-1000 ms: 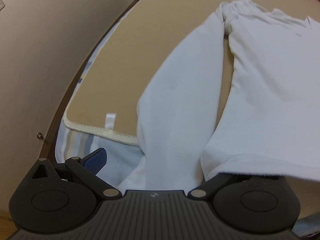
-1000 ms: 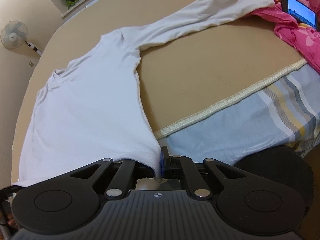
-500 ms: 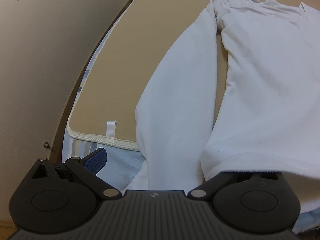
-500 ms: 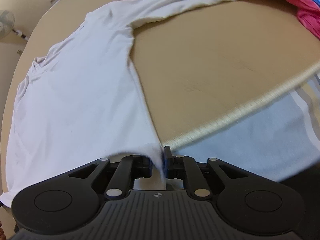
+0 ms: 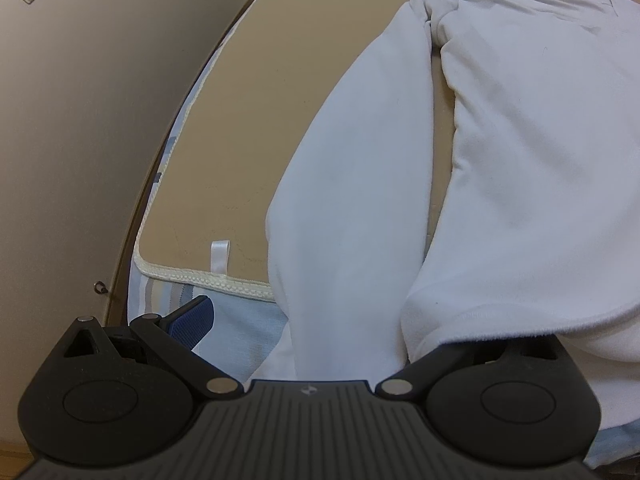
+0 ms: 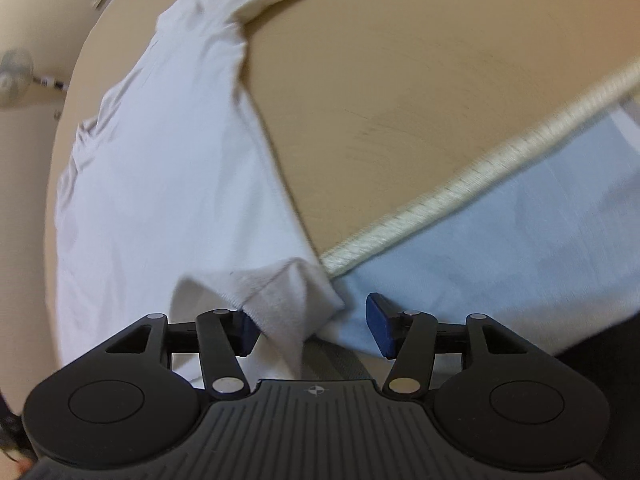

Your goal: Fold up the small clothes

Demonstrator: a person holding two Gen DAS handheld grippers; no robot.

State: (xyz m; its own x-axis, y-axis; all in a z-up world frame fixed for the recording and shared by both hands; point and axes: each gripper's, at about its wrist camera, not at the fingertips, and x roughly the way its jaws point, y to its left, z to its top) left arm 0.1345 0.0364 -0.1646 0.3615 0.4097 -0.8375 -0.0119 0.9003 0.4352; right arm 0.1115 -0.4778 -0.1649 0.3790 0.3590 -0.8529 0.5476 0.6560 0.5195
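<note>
White cotton, a long-sleeved shirt [image 6: 168, 184], lies spread face-up on the tan mat [image 6: 400, 100] that covers my bed, its hem at the near edge by the mat's cream binding [image 6: 460, 192]. My right gripper [image 6: 310, 326] has just been opening: the jaws stand apart now, and the hem corner I had pinched sits loose between them, crumpled and turned over, with neither pad pressing it. My left gripper [image 5: 360, 320] stands wide open, one blue pad [image 5: 194, 320] showing at the left while the other side hides under the shirt's hem; the near sleeve [image 5: 352, 184] runs down between the jaws. I judge the laying-out is finishing and the folding proper has not begun. Next I would need to smooth that turned corner flat, then take a sleeve and bring it across the body. No brand, label or writing can be read; only a small white ribbon loop [image 5: 219, 256] shows at the mat's edge.
</note>
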